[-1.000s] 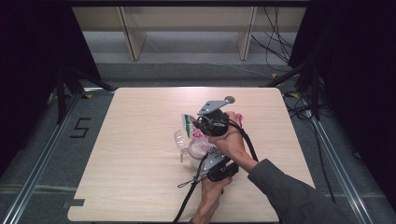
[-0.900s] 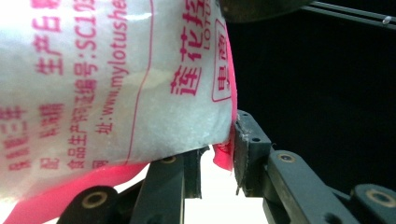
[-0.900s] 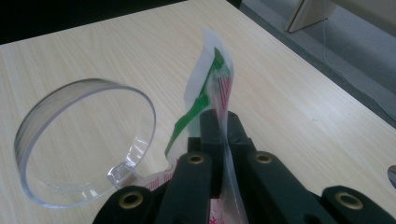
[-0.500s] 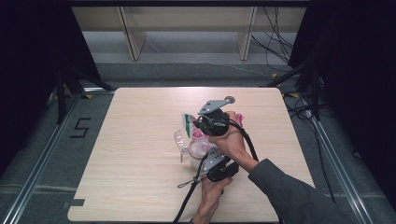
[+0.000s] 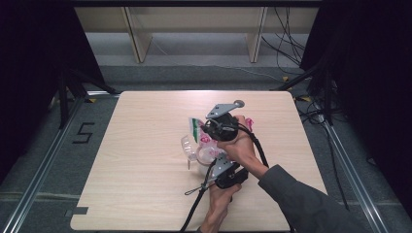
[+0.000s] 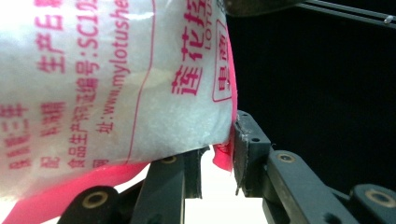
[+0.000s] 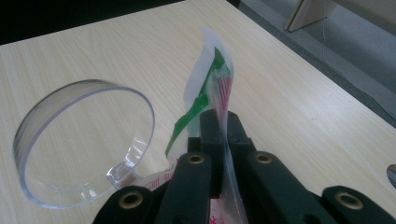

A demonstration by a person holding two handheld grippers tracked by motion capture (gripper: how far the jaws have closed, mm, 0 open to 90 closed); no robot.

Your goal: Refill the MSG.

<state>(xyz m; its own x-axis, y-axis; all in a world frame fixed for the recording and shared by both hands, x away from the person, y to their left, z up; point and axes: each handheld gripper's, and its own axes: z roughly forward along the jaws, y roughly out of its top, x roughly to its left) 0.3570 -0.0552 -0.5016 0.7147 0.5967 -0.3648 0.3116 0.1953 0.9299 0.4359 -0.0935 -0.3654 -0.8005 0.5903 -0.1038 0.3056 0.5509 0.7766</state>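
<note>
You're in a lab-like recording booth: pale wooden table (image 5: 145, 160) on aluminium rails (image 5: 39, 174), black curtains (image 5: 29, 73) at nine and three o'clock, cables (image 5: 291, 53) at one.

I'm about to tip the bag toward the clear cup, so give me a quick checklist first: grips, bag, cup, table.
1. Right gripper pinching the bag's top edge: ok, jaws shut flat on the film.
2. Left gripper holding the bag lower down: ok, a pink corner sits between its jaws.
3. Bag opened for pouring: cannot tell; the top strip looks flat and closed.
4. Cup within reach: ok, it is right beside the bag.
5. Cup upright: not ok, it appears to lie on its side, mouth sideways.
6. Table free around the work: ok.
</note>
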